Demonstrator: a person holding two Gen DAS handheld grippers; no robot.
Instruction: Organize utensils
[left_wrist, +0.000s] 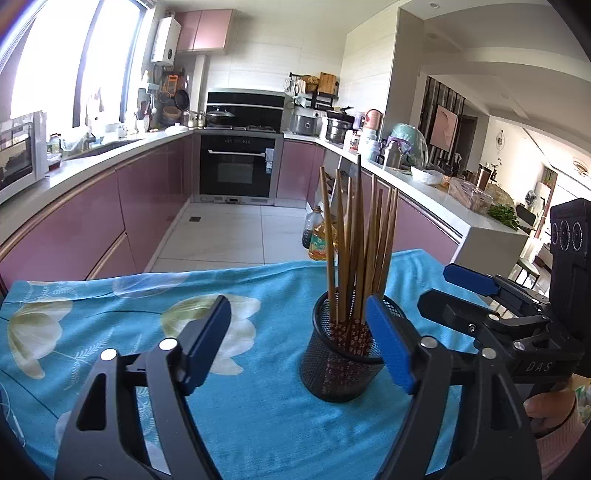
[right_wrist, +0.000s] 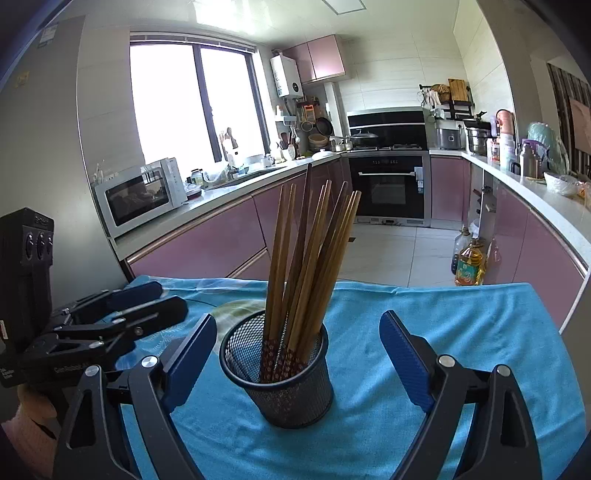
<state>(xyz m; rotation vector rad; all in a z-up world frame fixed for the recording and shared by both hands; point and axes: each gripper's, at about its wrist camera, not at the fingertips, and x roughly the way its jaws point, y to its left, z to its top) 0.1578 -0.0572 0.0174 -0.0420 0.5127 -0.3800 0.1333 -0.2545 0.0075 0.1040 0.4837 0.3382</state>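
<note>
Between the wide-spread blue pads of the right claw (right_wrist: 297, 356), a black mesh cup (right_wrist: 284, 384) stands upright on a worktop draped in a blue floral cloth (right_wrist: 461, 332), neither pad touching it. The left claw (left_wrist: 299, 345) also stands open and empty, its right pad just in front of the cup's rim at 3 o'clock from that camera's centre. A bundle of chopsticks (right_wrist: 306, 266) stands in the cup, patterned ends down, bare tips fanning upward toward 12 o'clock. Seen from the right wrist, the left claw lies at 9 o'clock from the cup, apart from it; from the left wrist, the right claw sits at 3 o'clock, a hand (left_wrist: 550, 406) in a pink sleeve gripping its handle. Beyond the cloth, pink-fronted kitchen cabinets (right_wrist: 207, 243) line both walls, an oven (right_wrist: 388, 184) stands at 12 o'clock, and oil bottles (right_wrist: 467, 262) rest on the floor at 3 o'clock.
</note>
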